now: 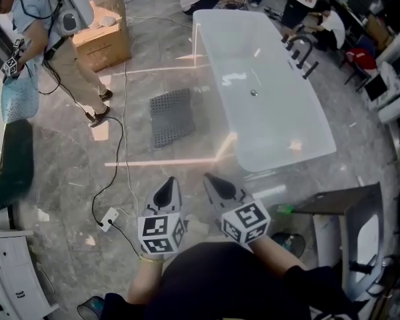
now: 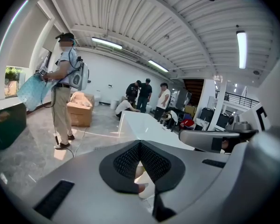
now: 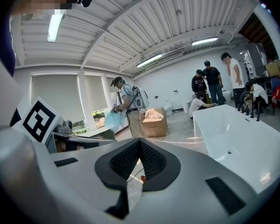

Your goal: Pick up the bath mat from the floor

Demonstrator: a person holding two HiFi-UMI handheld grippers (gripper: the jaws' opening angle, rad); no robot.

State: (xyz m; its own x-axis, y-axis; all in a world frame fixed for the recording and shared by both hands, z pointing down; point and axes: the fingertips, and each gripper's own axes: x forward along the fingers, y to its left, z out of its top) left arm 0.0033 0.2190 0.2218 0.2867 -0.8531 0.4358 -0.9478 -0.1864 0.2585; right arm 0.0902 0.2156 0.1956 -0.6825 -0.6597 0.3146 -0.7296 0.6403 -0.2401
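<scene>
The head view is taken from high up, faced steeply down on the long white rectangular bathtub (image 1: 260,85) from beyond its near end. The camera on the left gripper (image 1: 168,184) is set low before that end, faced along the tub; that on the right gripper (image 1: 211,179) likewise. Tub and brown cardboard box (image 1: 101,40), left of the tub's far end, are shared by all three views.

Left tool (image 1: 168,185), right tool (image 1: 213,181): closed, empty

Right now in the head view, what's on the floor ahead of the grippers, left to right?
cardboard box → bath mat → bathtub
</scene>
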